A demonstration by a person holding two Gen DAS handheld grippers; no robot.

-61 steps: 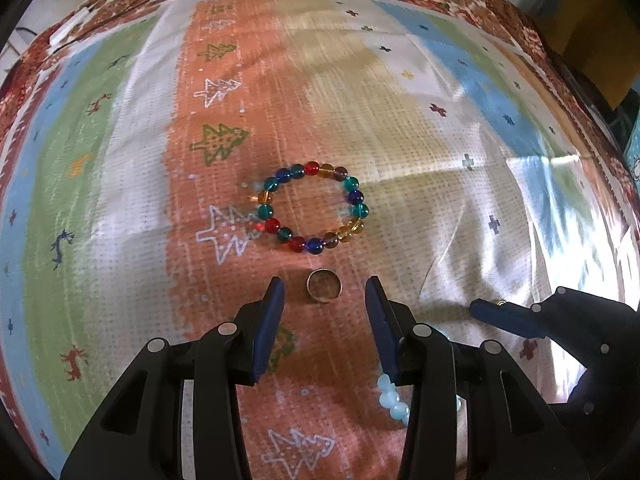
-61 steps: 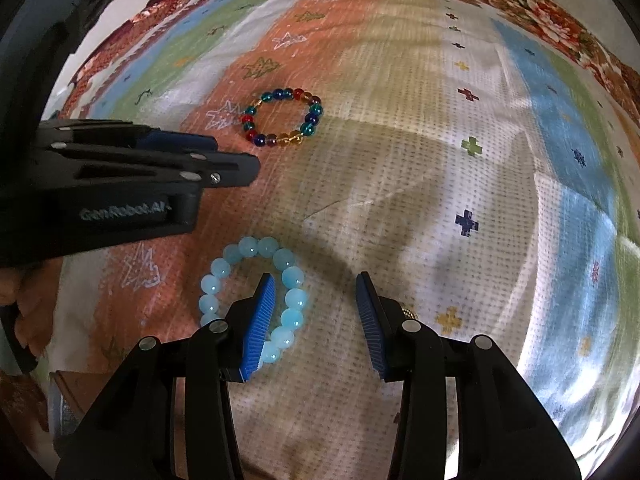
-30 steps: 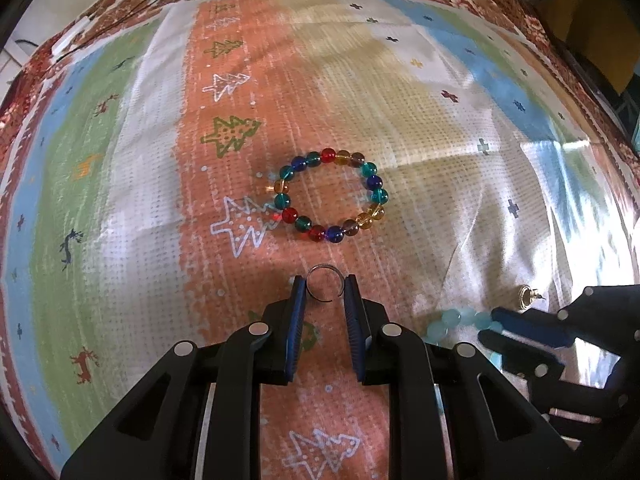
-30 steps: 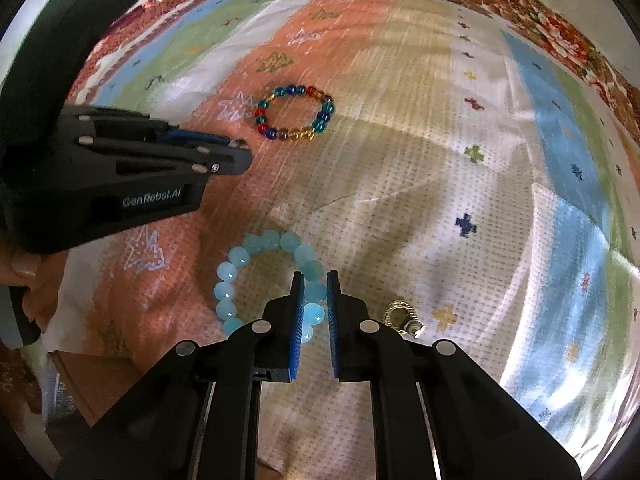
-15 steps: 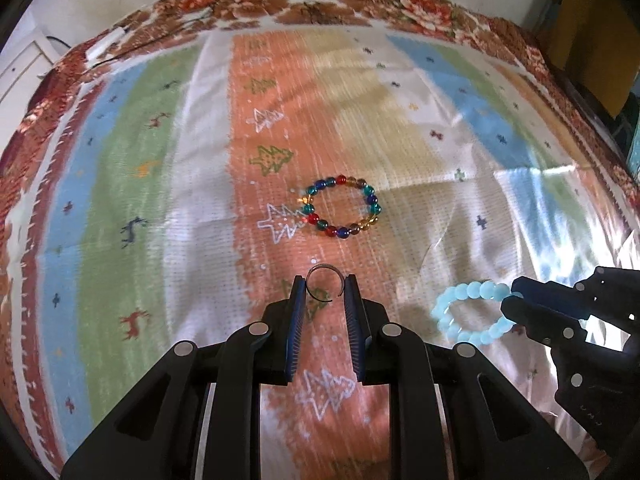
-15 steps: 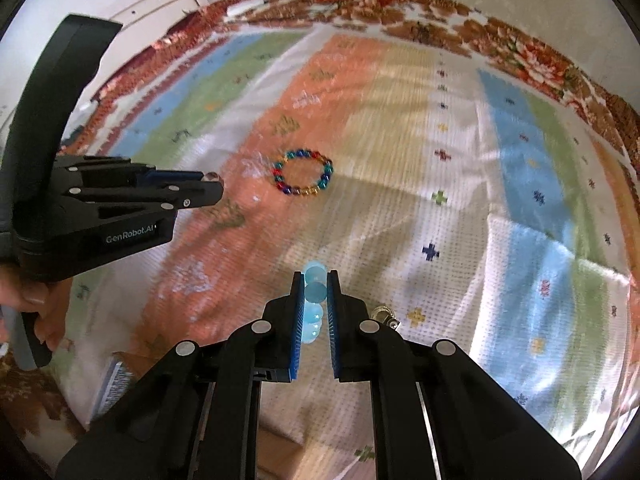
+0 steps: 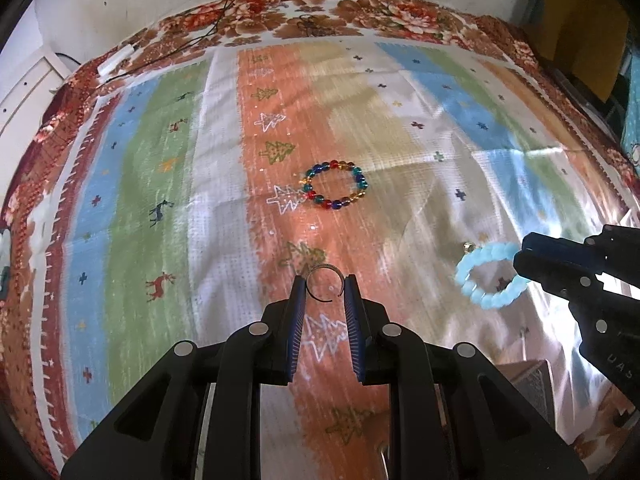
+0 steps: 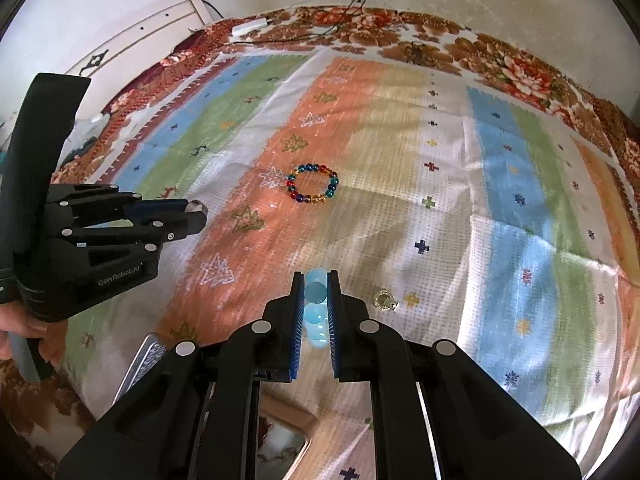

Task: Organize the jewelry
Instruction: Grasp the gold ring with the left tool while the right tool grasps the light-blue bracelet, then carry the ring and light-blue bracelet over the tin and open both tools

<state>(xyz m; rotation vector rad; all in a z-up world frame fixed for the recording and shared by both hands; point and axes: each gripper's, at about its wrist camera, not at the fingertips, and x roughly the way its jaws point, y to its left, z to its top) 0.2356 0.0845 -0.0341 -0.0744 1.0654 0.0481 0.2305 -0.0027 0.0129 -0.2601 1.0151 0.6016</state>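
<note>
the left gripper (image 7: pixel 324 290) pinched a thin metal ring (image 7: pixel 325 280) above the striped cloth (image 7: pixel 160 200). the right gripper (image 8: pixel 316 292) squeezed a light blue bead bracelet (image 7: pixel 486 276), which hung in the air. the colourful bead bracelet (image 7: pixel 335 186) lay on the orange stripe, and a small gold earring (image 8: pixel 385 300) lay near the right gripper.

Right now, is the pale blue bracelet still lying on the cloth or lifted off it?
Lifted: the pale blue bracelet hangs clamped in the shut right gripper, clear of the striped cloth.
</note>
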